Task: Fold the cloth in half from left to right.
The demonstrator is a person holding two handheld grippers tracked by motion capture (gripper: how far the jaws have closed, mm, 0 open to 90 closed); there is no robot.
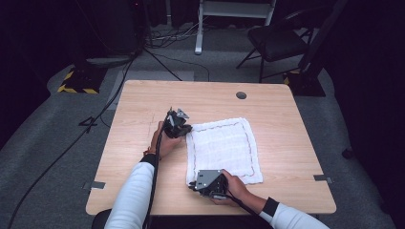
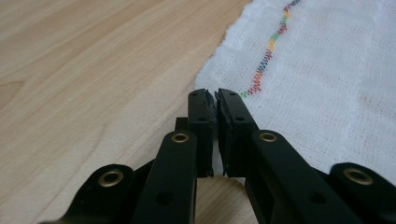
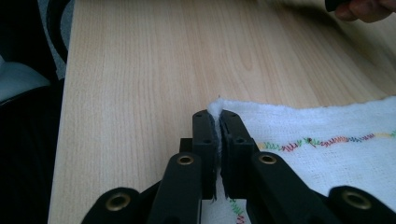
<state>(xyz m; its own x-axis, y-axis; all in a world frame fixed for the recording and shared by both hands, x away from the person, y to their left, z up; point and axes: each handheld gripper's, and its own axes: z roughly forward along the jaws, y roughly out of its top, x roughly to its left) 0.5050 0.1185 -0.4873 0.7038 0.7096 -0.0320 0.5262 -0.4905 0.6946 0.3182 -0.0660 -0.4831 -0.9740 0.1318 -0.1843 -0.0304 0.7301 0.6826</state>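
A white cloth (image 1: 224, 148) with a multicoloured stitched border lies flat on the wooden table (image 1: 143, 105), right of centre. My left gripper (image 1: 184, 131) is at the cloth's far left corner. In the left gripper view its jaws (image 2: 215, 93) stand together on the edge of the cloth (image 2: 327, 70), right at that corner. My right gripper (image 1: 193, 183) is at the near left corner. In the right gripper view the jaws (image 3: 218, 114) pinch a small tuft of the cloth (image 3: 327, 158), and white fabric shows between the pads.
A round hole (image 1: 241, 95) sits in the tabletop near the far edge. Grey tape tabs (image 1: 97, 184) mark the table's sides. On the floor beyond are a dark folding chair (image 1: 277, 43), a white stand and several cables. Bare wood lies left of the cloth.
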